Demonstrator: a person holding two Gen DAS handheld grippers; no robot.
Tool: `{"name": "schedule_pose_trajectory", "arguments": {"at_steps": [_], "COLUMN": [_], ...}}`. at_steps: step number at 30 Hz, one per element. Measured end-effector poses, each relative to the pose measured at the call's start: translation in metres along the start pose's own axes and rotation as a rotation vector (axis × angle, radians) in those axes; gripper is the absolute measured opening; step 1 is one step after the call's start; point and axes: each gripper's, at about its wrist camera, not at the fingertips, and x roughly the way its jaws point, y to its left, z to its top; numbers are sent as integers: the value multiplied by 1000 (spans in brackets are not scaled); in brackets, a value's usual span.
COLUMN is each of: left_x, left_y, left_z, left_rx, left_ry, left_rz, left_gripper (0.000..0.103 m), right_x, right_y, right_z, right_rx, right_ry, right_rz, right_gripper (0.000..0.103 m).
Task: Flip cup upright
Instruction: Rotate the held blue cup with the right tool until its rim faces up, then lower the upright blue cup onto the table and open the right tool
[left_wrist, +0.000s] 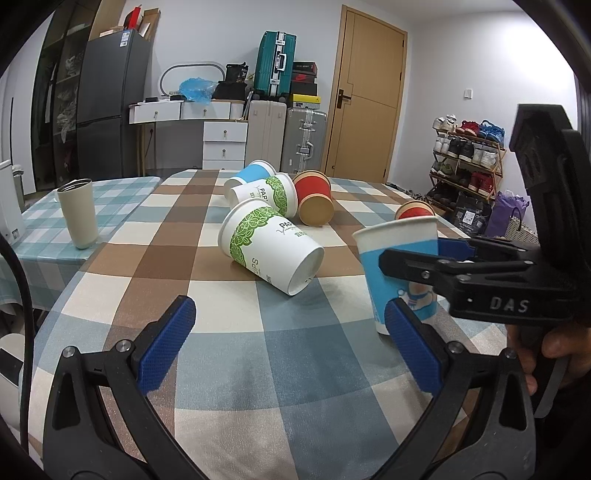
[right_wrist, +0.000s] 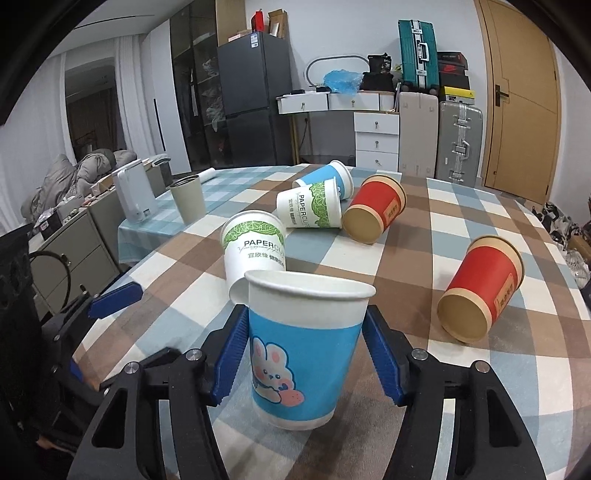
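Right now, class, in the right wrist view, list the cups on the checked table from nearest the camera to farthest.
Blue bunny cup between the right tongs → lying red cup → green-leaf cup → second green-leaf cup → far blue cup.

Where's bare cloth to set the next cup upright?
Bare cloth lies in front of the open left gripper, between the bunny cup and the near green-leaf cup. Crowded: the far cluster around the lying red cup.
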Motion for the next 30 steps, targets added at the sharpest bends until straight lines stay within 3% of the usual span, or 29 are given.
{"name": "schedule_pose_trajectory", "arguments": {"at_steps": [9, 19, 25, 28, 30], "left_x": [0, 1, 0, 0, 0], "left_y": [0, 0, 0, -1, -2], "left_z": [0, 0, 0, 0, 1], "left_rx": [0, 0, -1, 2, 6], "left_ry": [1, 0, -3, -2, -5], "left_rz": [0, 0, -2, 1, 2], "left_gripper": [102, 102, 102, 102, 102], "right_x": [-23, -18, -20, -25, -32], "right_y": [0, 9, 11, 6, 2], "right_z": [-19, -25, -27, -27, -28], "right_rx": [-35, -83, -102, -92, -85], "right_ry": [14, -51, -55, -75, -100], "right_rz": [57, 4, 26, 52, 62], "right_gripper": [63, 62, 65, 69, 83]}}
